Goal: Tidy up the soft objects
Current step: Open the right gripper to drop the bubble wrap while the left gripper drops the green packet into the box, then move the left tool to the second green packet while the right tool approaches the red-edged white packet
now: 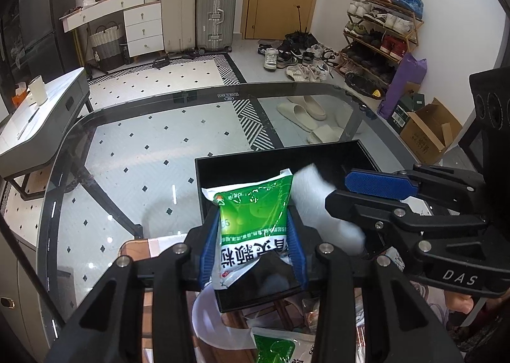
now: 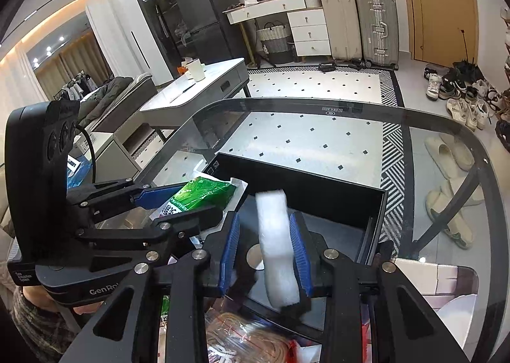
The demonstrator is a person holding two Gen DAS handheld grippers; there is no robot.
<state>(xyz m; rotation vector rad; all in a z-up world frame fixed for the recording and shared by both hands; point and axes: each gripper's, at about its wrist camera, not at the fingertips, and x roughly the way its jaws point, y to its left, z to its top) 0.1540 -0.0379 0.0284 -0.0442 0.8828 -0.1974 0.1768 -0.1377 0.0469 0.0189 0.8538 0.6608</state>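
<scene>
Left gripper point(image 1: 255, 235) grips the green sachet point(image 1: 255, 219); right gripper point(image 2: 266, 254) brackets the white pad point(image 2: 275, 245) — left blue finger point(image 2: 229, 254) stands clear. Lower both inside the black tray point(image 2: 318, 190) — then release.

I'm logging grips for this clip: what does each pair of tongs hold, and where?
Left tongs: green sachet, gripped across its lower half. Right tongs: white pad, between the pads; contact unclear.

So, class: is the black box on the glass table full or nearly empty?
Nearly empty. In the right wrist view the black box shows mostly bare floor; the white pad and green packet are at the grippers, over it.
</scene>
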